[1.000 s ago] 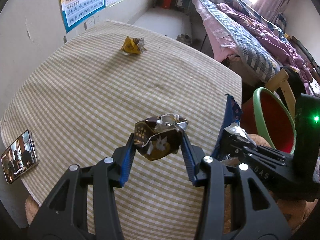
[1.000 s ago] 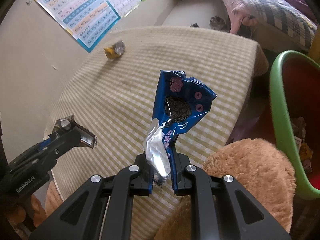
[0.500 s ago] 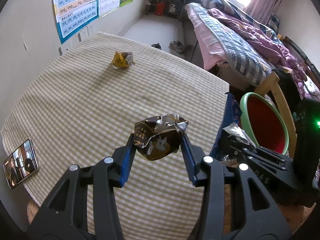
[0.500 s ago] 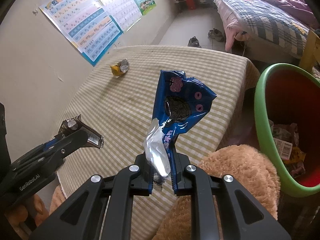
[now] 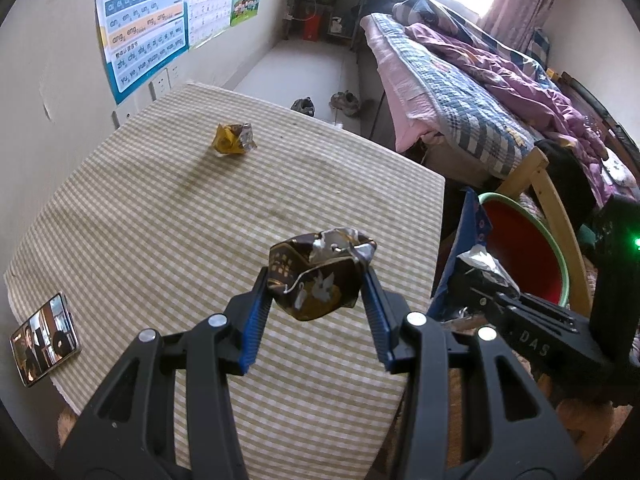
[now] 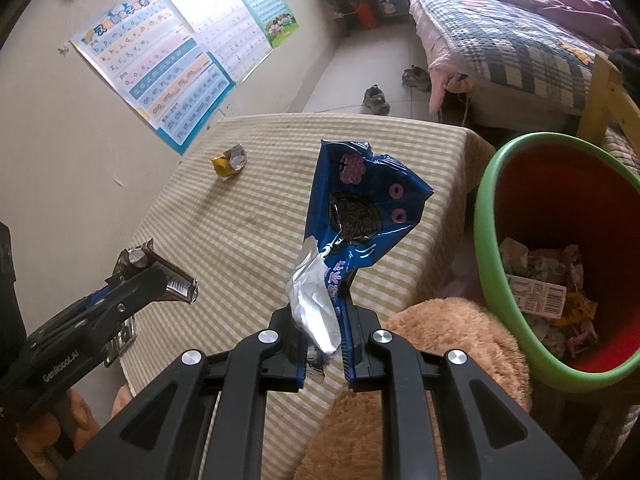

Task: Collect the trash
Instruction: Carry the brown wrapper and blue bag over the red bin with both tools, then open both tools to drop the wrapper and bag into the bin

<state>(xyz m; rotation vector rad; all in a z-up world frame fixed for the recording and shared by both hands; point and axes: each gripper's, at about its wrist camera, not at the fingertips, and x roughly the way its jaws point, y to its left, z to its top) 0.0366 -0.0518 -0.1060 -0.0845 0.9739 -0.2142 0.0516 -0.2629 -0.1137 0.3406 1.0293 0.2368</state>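
Observation:
My left gripper (image 5: pixel 318 286) is shut on a crumpled brown foil wrapper (image 5: pixel 320 280), held above the checked tablecloth (image 5: pixel 160 220). My right gripper (image 6: pixel 324 320) is shut on the lower end of a blue cookie wrapper (image 6: pixel 360 212), which stands upright with its silver inside showing. A crumpled yellow wrapper (image 5: pixel 232 140) lies at the far side of the table, also seen as the yellow wrapper (image 6: pixel 230 160) in the right wrist view. A red bin with a green rim (image 6: pixel 486 216) stands right of the table and holds several wrappers.
A phone (image 5: pixel 44 338) lies at the table's near left corner. A brown plush sleeve (image 6: pixel 440 340) sits below the right gripper. A bed (image 5: pixel 480 92) and a wooden chair (image 5: pixel 548 200) stand beyond the bin. Posters (image 5: pixel 144 20) hang on the left wall.
Both grippers have risen with their wrappers still held; the table looks farther below and more of the bin's inside shows in the right wrist view.

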